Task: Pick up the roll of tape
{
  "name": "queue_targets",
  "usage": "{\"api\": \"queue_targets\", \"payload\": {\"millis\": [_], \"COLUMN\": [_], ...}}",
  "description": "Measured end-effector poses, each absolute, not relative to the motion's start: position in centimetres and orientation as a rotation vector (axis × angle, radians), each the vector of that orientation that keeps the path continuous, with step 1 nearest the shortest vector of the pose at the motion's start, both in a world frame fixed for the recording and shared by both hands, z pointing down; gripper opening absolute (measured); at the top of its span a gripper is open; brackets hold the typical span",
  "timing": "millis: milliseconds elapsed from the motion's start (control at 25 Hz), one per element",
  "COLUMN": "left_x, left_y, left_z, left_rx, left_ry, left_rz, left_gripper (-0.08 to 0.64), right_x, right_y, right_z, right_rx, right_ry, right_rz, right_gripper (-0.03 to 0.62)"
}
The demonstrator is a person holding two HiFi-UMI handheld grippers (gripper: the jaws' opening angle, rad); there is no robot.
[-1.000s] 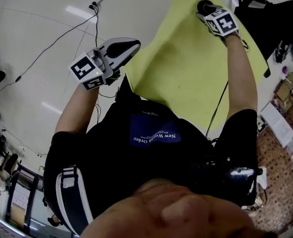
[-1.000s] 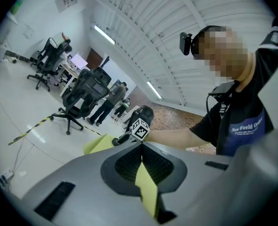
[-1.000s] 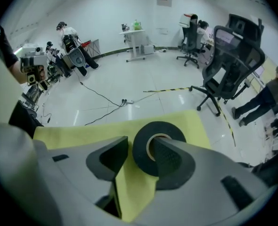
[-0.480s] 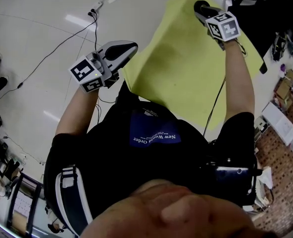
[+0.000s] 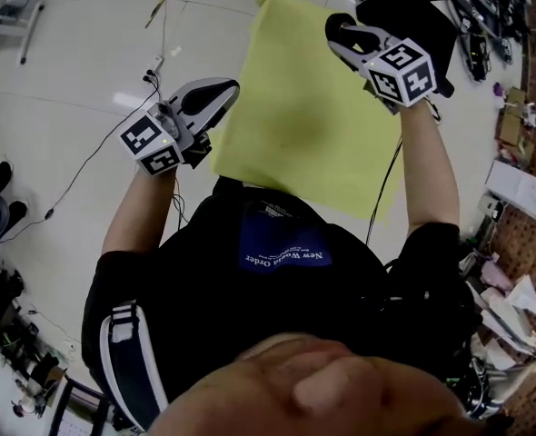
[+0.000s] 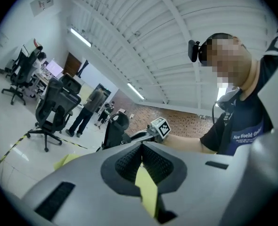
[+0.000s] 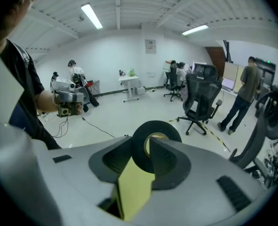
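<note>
Right gripper [image 5: 345,30] rose off the yellow-green fabric sheet [image 5: 313,134] and drifted toward 8 o'clock in head view, carrying the black roll of tape [image 7: 139,147]. Left gripper [image 5: 215,89] lifted too. Sheet shrank below; its 12 o'clock edge came into frame.

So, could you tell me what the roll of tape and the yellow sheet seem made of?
Roll of tape: matte black tape, perhaps cloth or vinyl, wound on a tan, cardboard-looking core. Yellow sheet: thin, matte and limp, likely fabric; it sags and folds without shine.
</note>
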State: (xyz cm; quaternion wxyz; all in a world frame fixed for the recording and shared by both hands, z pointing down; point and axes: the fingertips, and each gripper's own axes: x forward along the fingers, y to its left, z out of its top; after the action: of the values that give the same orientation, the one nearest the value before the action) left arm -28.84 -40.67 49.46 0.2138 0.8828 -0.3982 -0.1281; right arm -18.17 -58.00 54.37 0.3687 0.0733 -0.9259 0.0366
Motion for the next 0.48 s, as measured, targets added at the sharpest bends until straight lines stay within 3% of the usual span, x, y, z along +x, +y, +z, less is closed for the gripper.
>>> {"api": "queue_targets", "payload": {"millis": [480], "left_x": [-14.3], "left_y": [-39.6], "left_z": [37.6], "left_rx": [2.681], "left_ry": [-0.902], "left_rz": [-0.32], "left_gripper": [0.006], "right_x": [-1.8], "right_y": [-45.1], "right_z": [38.6], "right_rx": [0.323], "right_ry": [-2.612], "right_rz": [0.033], "right_gripper": [0.106]}}
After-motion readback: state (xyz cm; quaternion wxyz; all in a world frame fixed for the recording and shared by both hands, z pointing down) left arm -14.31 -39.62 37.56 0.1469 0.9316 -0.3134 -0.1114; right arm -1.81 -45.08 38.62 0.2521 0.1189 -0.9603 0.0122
